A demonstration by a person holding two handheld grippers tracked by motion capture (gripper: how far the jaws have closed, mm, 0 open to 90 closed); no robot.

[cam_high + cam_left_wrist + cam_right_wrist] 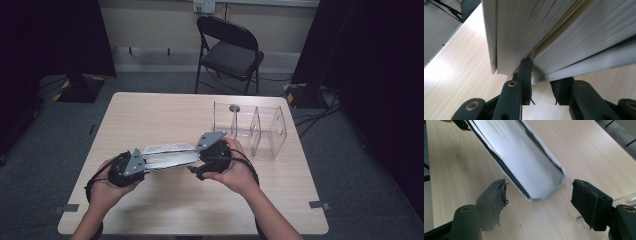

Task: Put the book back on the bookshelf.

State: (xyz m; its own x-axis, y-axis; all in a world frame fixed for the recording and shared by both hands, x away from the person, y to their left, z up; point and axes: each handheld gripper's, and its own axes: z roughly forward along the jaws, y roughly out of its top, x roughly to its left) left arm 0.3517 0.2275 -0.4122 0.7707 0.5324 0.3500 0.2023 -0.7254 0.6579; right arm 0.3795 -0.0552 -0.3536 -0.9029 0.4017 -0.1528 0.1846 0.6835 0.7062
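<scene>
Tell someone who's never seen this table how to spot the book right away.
Look at the light wooden table, toward its near edge, where two hands meet. The book hangs lengthwise between them, its left end pinched in the left claw. It is pale and solid, unlike the clear plastic rack farther back.

Dim room, dark corners; soft overhead glare on pale table (446,70); close-ups slightly blurred.

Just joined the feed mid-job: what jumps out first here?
A thick white-paged book with dark covers hangs above the middle of the pale wooden table, the left gripper clamped into its pages. The right gripper stands open around the other end. A clear plastic divided rack stands at the far right.
</scene>
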